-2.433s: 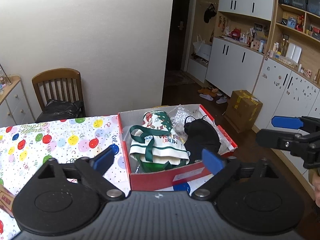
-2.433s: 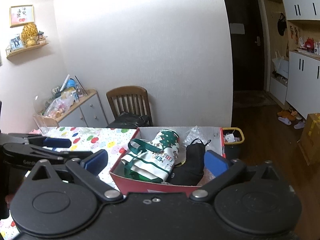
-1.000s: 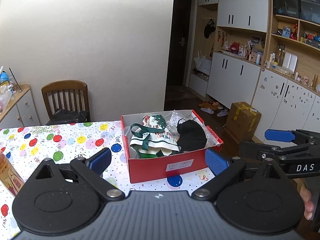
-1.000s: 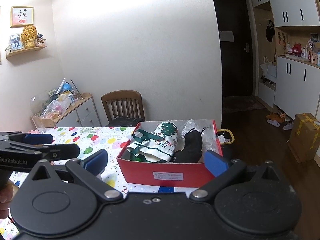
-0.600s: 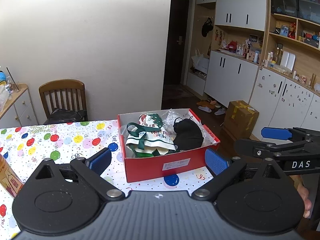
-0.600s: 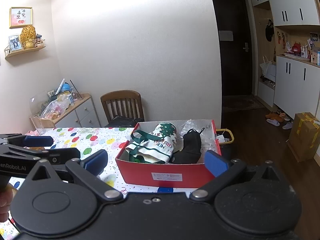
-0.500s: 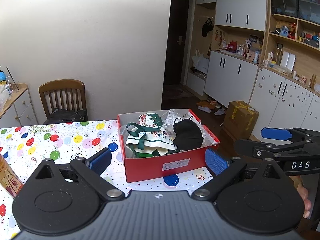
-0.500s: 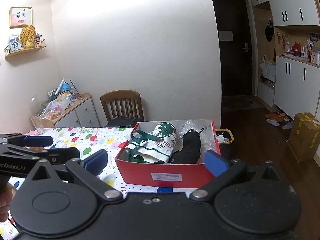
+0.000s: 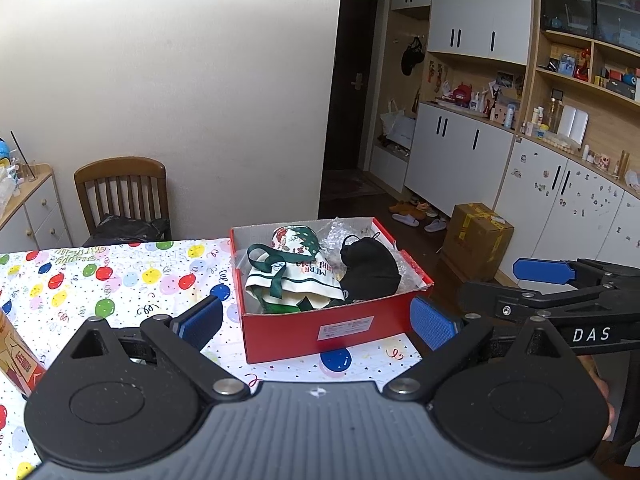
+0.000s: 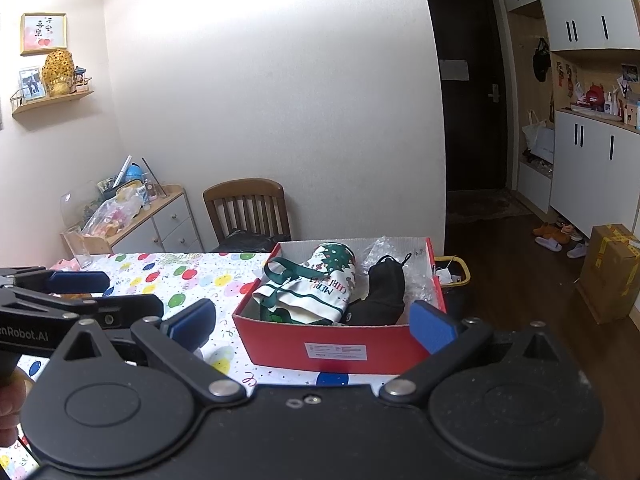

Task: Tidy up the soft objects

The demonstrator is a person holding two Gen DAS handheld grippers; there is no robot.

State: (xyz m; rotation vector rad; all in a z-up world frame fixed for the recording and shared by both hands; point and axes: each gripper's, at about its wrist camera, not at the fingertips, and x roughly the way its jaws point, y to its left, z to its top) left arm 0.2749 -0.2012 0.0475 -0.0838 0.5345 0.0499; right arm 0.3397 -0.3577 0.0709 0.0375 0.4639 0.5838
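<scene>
Both hand-held grippers [image 9: 316, 322] level, agape

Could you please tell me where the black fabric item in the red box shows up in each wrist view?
Left wrist view: black fabric item sits right of centre, in the box's right half.
Right wrist view: black fabric item lies centre-right, beside the Christmas tote bag.
Shared landmark: the red box.

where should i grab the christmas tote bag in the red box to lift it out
Take the Christmas tote bag by its dark green strap, coming down from above with an open claw. The strap loops up proud of the crumpled cloth on the left part of the red box, away from the black mask, so the fingers can likely close on it without catching either.
</scene>
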